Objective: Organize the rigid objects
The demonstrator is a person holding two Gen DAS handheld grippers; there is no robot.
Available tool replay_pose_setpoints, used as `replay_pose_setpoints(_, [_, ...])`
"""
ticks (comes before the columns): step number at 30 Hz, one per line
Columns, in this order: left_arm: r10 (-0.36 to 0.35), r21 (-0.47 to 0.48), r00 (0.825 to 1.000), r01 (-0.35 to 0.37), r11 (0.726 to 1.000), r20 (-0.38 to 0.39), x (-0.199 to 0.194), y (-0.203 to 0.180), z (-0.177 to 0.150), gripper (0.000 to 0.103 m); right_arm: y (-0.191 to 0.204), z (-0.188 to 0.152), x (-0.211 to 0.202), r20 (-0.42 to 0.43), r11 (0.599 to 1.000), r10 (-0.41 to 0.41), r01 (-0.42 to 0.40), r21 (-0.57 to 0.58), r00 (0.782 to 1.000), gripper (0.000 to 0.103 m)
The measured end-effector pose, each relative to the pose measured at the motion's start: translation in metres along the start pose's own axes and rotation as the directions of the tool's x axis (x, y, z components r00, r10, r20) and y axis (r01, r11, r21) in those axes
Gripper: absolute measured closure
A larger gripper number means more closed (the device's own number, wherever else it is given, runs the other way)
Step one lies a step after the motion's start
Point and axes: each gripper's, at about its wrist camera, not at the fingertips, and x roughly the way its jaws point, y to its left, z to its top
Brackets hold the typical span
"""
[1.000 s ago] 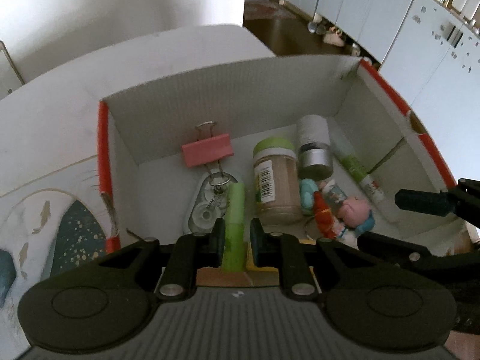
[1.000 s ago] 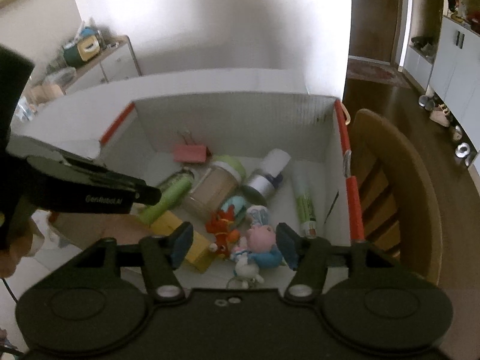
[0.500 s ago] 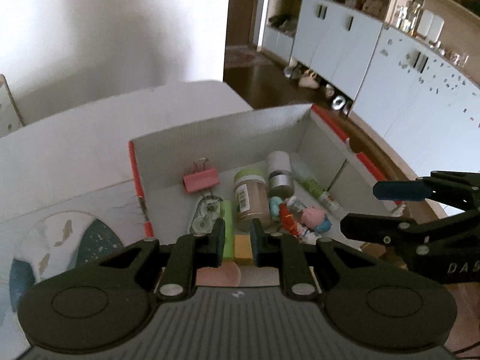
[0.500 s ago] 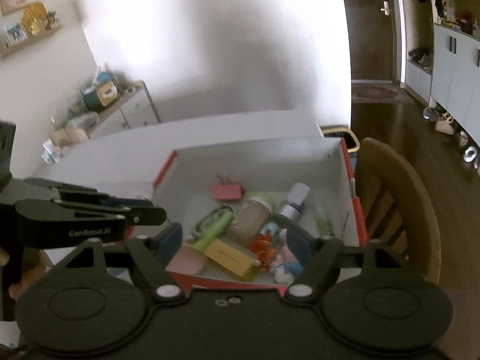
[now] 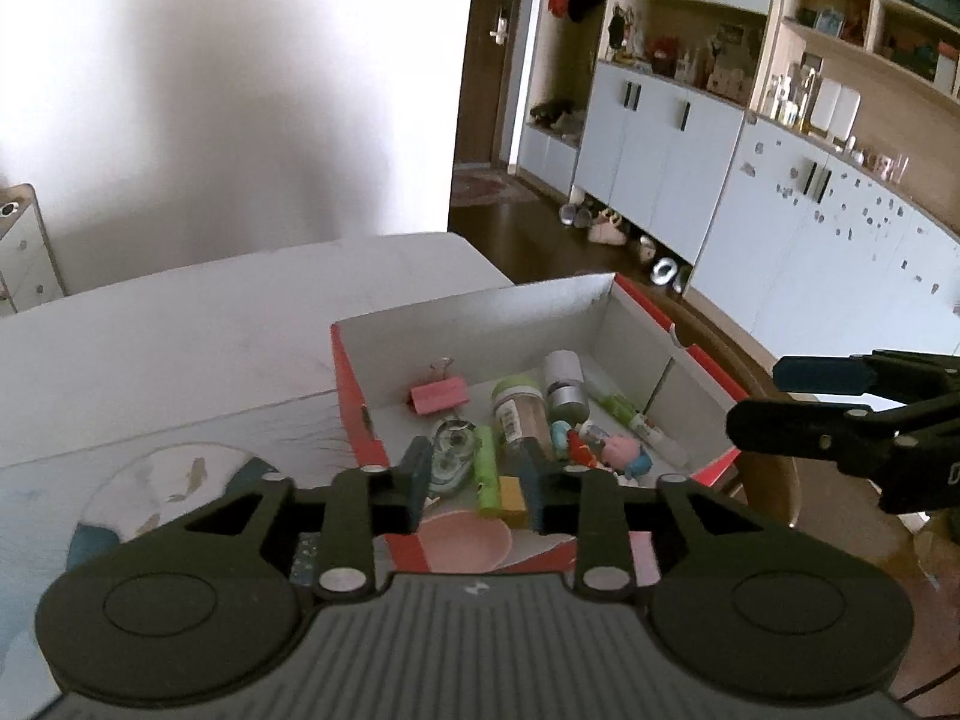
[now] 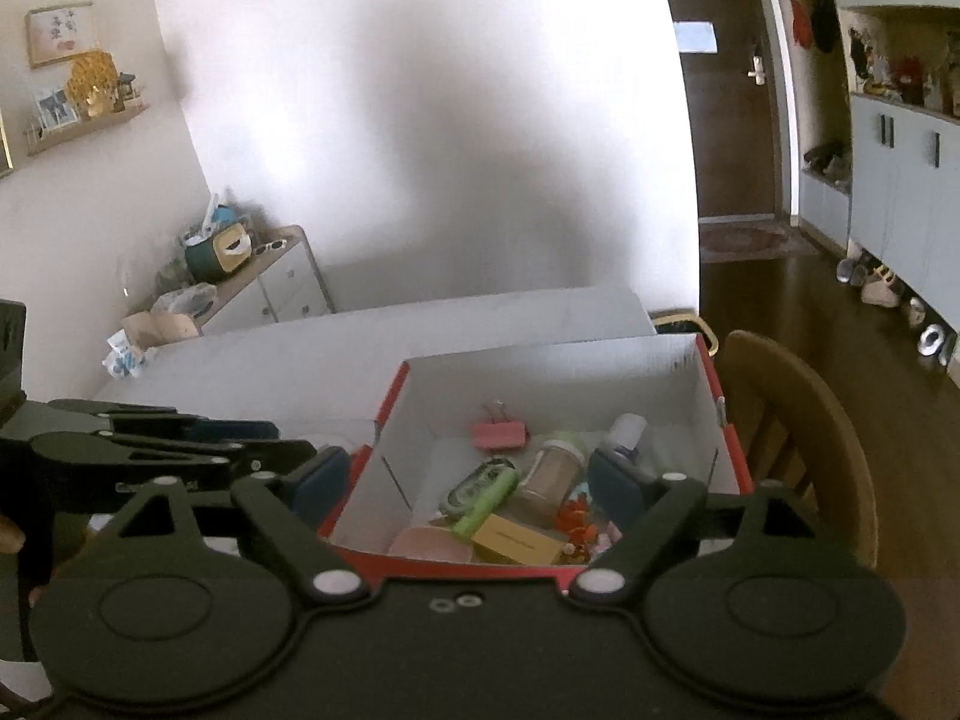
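Both grippers raised above and short of a red-rimmed cardboard box on the white counter. Left gripper with jaws narrow but opening, nothing between them; right gripper with jaws wide and opening further, likewise empty. Inside the box: a pink binder clip at the far wall, a green tube with its long axis running from the near wall toward the far one, a tan jar with a green lid beside it, a silver-capped bottle, a yellow block and a small pink toy figure near the front. All items ahead of and below both sets of jaws. Left gripper lined up over the green tube, right one over the yellow block and the figure; probably equally near.
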Motion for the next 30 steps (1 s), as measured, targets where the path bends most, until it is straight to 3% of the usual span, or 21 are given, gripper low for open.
replay_pose_setpoints(1, [-0.004, 0.000, 1.000, 0.004, 1.000, 0.007, -0.004, 0.001, -0.001, 0.065, 0.003, -0.001, -0.002, 0.004, 1.000, -0.001, 0.001, 0.000, 1.000, 0.015])
replay_pose_setpoints(3, [-0.010, -0.003, 1.000, 0.010, 1.000, 0.024, -0.011, 0.004, -0.003, 0.042, 0.010, -0.003, -0.005, 0.012, 1.000, -0.003, 0.003, 0.000, 1.000, 0.014])
replay_pose_setpoints(7, [-0.028, 0.003, 0.998, 0.028, 1.000, 0.052, -0.024, 0.007, -0.008, 0.040, 0.021, -0.007, -0.013, 0.036, 1.000, -0.019, 0.019, 0.005, 0.999, 0.009])
replay_pose_setpoints(9, [-0.050, -0.004, 0.997, 0.050, 0.999, 0.057, -0.028, 0.011, -0.010, 0.039, 0.026, -0.010, -0.017, 0.053, 0.999, -0.030, 0.029, 0.014, 0.998, 0.001])
replay_pose_setpoints(20, [-0.112, 0.022, 0.990, 0.110, 0.994, 0.091, -0.047, 0.016, -0.021, 0.020, 0.046, -0.019, -0.035, 0.104, 0.997, -0.074, 0.070, 0.043, 0.992, 0.000])
replay_pose_setpoints(24, [-0.134, 0.046, 0.986, 0.130, 0.990, 0.102, -0.054, 0.015, -0.026, 0.000, 0.051, -0.024, -0.039, 0.113, 0.994, -0.095, 0.089, 0.060, 0.989, 0.000])
replay_pose_setpoints(30, [-0.148, 0.077, 0.984, 0.140, 0.987, 0.103, -0.062, 0.012, -0.032, 0.000, 0.057, -0.030, -0.044, 0.123, 0.991, -0.111, 0.101, 0.090, 0.986, 0.000])
